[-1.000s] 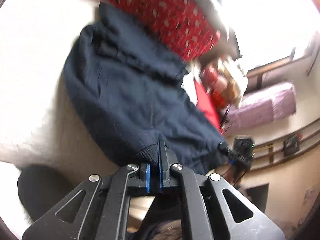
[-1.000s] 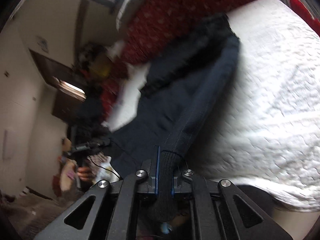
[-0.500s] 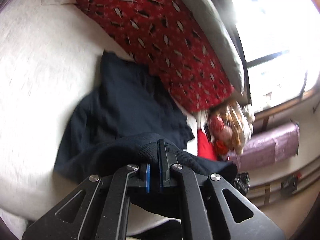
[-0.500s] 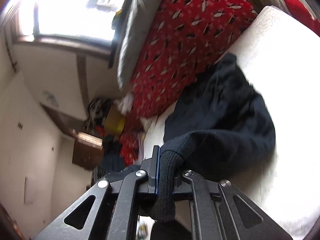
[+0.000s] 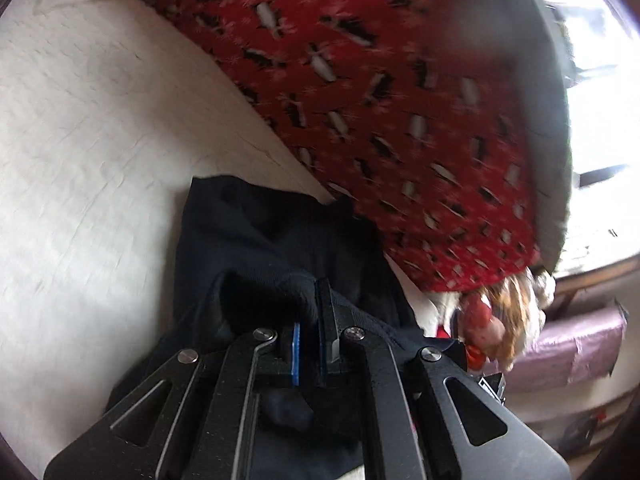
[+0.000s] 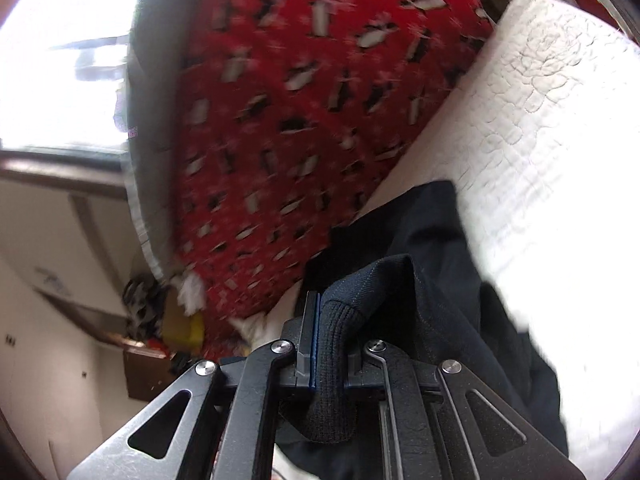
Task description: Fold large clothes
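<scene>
1. Clearly, the fold was in mid-course: the dark sweater (image 5: 256,240) lay on the white bedspread (image 5: 88,128), its far end right up against the red patterned cushion (image 5: 380,92).
2. The left gripper (image 5: 310,312) was clenched on a ribbed edge of the sweater, the cloth bunched between its blue-lined pads.
3. The right gripper (image 6: 328,324) was likewise clamped on a ribbed cuff or hem, which hung down through the jaws.
4. Judging by how the held edge sat above the rest of the fabric, one lengthwise fold looked nearly laid; setting it down, smoothing and any further folds seemed left.
5. No brand, label or writing could be read; both views were blurred, so a small tag may have escaped notice.
</scene>
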